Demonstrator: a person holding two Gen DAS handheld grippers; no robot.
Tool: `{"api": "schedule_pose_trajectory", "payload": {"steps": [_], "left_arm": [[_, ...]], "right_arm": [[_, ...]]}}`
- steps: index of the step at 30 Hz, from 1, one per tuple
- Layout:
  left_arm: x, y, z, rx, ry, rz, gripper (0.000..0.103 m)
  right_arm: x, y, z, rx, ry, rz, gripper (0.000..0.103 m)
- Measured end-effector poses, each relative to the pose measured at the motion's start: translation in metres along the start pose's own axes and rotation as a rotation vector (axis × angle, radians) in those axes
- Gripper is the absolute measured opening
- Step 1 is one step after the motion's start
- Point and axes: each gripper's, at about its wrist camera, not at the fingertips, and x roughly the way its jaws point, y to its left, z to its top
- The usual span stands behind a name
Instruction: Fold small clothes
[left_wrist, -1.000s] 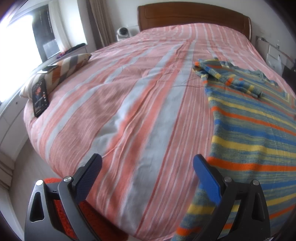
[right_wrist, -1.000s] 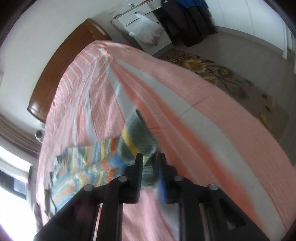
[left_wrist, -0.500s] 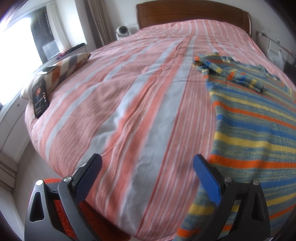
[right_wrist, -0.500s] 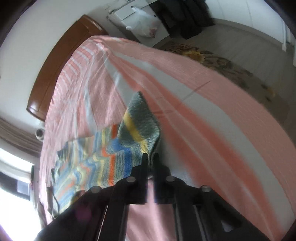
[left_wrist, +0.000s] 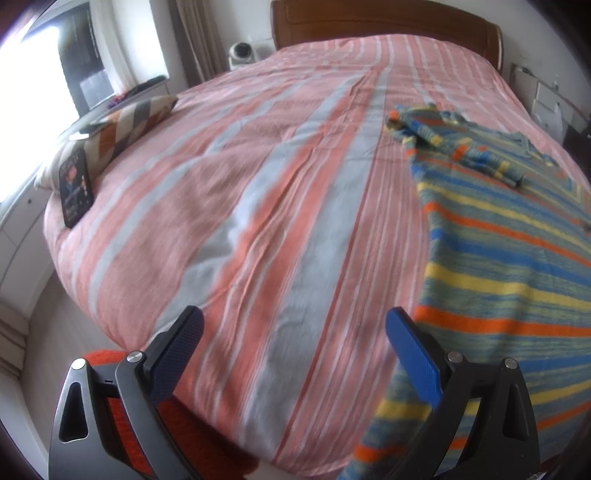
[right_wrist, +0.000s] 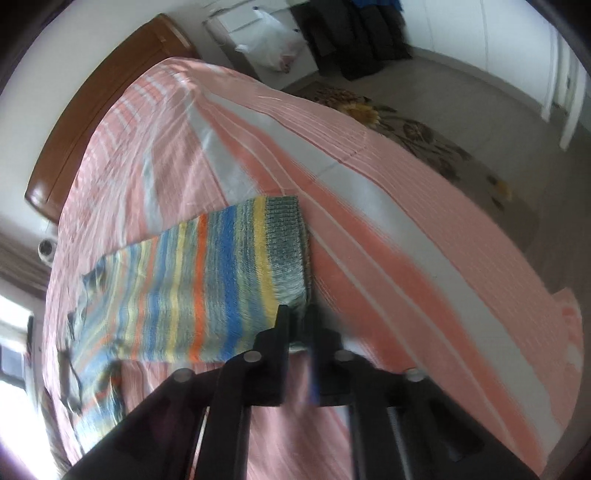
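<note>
A striped knit sweater (left_wrist: 509, 258) in blue, yellow, orange and grey lies on the right side of the pink-striped bed (left_wrist: 258, 184), one sleeve folded across its top. My left gripper (left_wrist: 293, 321) hovers open over the bed's near edge with nothing between its fingers; its right finger is above the sweater's left edge. In the right wrist view the sweater (right_wrist: 207, 280) spreads out flat to the left. My right gripper (right_wrist: 297, 317) has a corner of the grey ribbed hem in its narrow gap, and its jaws are opening.
A chevron pillow (left_wrist: 125, 125) and a dark phone (left_wrist: 75, 190) rest at the bed's left edge. The wooden headboard (left_wrist: 388, 18) is at the far end. An orange fabric (left_wrist: 122, 406) lies below the left gripper. A floral rug (right_wrist: 424, 125) covers the floor right of the bed.
The sweater part held by my right gripper was bunched and raised; it now lies spread flat on the bed as the gripper shifted. The left gripper has barely moved.
</note>
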Motion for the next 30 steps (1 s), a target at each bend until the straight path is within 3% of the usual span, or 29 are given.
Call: {"api": "schedule_pose_trajectory", "payload": {"steps": [3, 6, 8, 10, 12, 15, 17, 18, 19, 20, 21, 24, 26, 28, 30], "left_arm": [[-0.027, -0.007, 0.016, 0.052, -0.058, -0.037, 0.099], [-0.057, -0.028, 0.055, 0.126, -0.155, -0.15, 0.099], [-0.07, -0.053, 0.088, 0.215, -0.215, -0.242, 0.1], [-0.063, -0.096, 0.12, 0.375, -0.186, -0.365, 0.101], [-0.04, -0.139, 0.133, 0.521, -0.132, -0.423, 0.101], [0.009, -0.197, 0.131, 0.699, -0.055, -0.393, 0.101], [0.047, -0.222, 0.125, 0.763, -0.007, -0.312, 0.1], [0.061, -0.227, 0.124, 0.756, 0.014, -0.283, 0.09], [0.076, -0.225, 0.127, 0.708, 0.054, -0.286, 0.08], [0.081, -0.219, 0.132, 0.651, 0.082, -0.322, 0.055], [0.086, -0.207, 0.142, 0.549, 0.116, -0.364, 0.015], [0.082, -0.149, 0.173, 0.268, 0.098, -0.389, 0.014], [0.081, -0.094, 0.192, 0.086, 0.078, -0.35, 0.013], [0.091, -0.022, 0.205, -0.128, 0.072, -0.257, 0.013], [0.103, 0.026, 0.206, -0.237, 0.081, -0.141, 0.013]], "right_arm": [[-0.026, 0.001, -0.012, -0.087, -0.084, -0.101, 0.072], [-0.059, -0.001, -0.032, -0.148, -0.213, -0.165, 0.074], [-0.074, 0.003, -0.049, -0.181, -0.27, -0.152, 0.074], [-0.081, 0.009, -0.068, -0.194, -0.299, -0.107, 0.074], [-0.08, 0.022, -0.086, -0.215, -0.299, -0.061, 0.074], [-0.076, 0.046, -0.118, -0.281, -0.305, -0.015, 0.074], [-0.071, 0.061, -0.136, -0.339, -0.305, -0.001, 0.074], [-0.069, 0.069, -0.146, -0.378, -0.298, 0.007, 0.074], [-0.068, 0.072, -0.153, -0.404, -0.294, 0.014, 0.074], [-0.067, 0.077, -0.161, -0.436, -0.294, 0.017, 0.074], [-0.065, 0.082, -0.168, -0.478, -0.296, 0.015, 0.074], [-0.062, 0.086, -0.185, -0.557, -0.312, -0.001, 0.074], [-0.061, 0.087, -0.187, -0.571, -0.317, 0.003, 0.074], [-0.06, 0.086, -0.186, -0.567, -0.321, 0.019, 0.074], [-0.057, 0.087, -0.184, -0.56, -0.319, 0.028, 0.074]]}}
